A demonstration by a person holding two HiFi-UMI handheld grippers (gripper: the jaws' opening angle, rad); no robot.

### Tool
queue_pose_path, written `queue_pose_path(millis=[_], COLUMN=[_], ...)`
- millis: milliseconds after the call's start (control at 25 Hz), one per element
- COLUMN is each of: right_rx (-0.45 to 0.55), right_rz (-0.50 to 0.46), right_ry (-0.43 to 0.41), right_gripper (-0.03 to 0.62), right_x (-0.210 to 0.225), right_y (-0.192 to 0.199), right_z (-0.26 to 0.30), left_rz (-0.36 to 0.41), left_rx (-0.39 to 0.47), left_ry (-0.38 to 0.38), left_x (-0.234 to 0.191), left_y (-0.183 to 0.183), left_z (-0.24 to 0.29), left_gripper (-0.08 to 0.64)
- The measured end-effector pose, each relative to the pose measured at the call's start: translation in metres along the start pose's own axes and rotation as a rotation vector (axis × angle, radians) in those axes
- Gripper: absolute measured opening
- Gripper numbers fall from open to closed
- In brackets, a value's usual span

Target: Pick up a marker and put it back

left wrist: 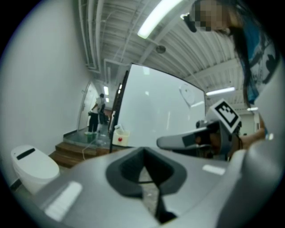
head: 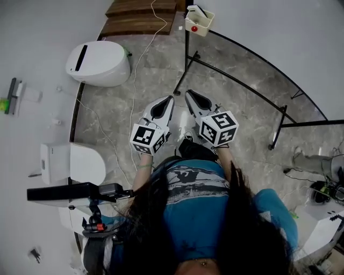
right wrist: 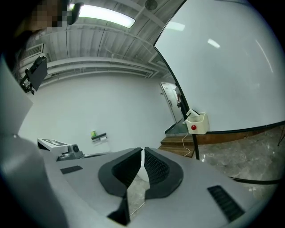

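Observation:
No marker shows clearly in any view. A cream holder (head: 199, 21) with a red round item hangs on the whiteboard's edge, ahead of both grippers; it also shows as the cream holder (left wrist: 120, 136) in the left gripper view and the cream holder (right wrist: 197, 122) in the right gripper view. My left gripper (head: 170, 99) and right gripper (head: 188, 93) are held side by side over the marble floor, well short of the holder. The left gripper (left wrist: 143, 150) has its pads meeting at the tips, with nothing between them. The right gripper (right wrist: 143, 151) is likewise shut and empty.
The whiteboard (right wrist: 222, 67) stands on a black frame (head: 236, 80) to the right. A white rounded unit (head: 99, 63) sits on the floor at left, with a cable (head: 134, 70) trailing past it. Wooden steps (head: 140, 16) lie ahead. A black device on a stand (head: 75, 192) is at lower left.

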State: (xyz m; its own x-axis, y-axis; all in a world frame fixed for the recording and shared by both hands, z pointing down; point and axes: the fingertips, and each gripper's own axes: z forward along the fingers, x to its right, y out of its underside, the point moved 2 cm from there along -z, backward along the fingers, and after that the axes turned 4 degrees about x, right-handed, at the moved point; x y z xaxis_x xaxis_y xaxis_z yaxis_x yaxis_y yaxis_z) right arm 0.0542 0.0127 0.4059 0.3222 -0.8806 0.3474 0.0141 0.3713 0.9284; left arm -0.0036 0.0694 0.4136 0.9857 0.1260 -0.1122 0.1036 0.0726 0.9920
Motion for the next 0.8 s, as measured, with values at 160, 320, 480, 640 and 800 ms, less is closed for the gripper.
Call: queue_pose_path(millis=[160, 320, 480, 640, 800], right_rx=[-0.003, -0.022, -0.052, -0.052, -0.029], right_rz=[-0.001, 0.009, 0.031, 0.051, 0.058], right_ry=[-0.014, -0.014, 0.010, 0.052, 0.092], right_gripper=[0.028, 0.028, 0.028, 0.028, 0.028], right_x=[0.025, 0.040, 0.072, 0.092, 0.098], right_y=[-0.015, -0.018, -0.013, -0.013, -0.019], right_z=[0.029, 0.046, 0.070, 0.072, 0.057], left_rz=[0.008, -0.007, -0.028, -0.027, -0.027], left_rx=[0.013, -0.003, -0.029, -0.035, -0.031], left_ry=[-0.002, 0.003, 0.017, 0.050, 0.102], left_x=[-0.017, -0.029, -0.057, -0.064, -0.048], left_y=[-0.009, -0.006, 0.005, 0.005, 0.003], left_z=[0.035, 0.054, 0.093, 0.115, 0.119], left_gripper=[0.003, 0.003, 0.003, 0.003, 0.003])
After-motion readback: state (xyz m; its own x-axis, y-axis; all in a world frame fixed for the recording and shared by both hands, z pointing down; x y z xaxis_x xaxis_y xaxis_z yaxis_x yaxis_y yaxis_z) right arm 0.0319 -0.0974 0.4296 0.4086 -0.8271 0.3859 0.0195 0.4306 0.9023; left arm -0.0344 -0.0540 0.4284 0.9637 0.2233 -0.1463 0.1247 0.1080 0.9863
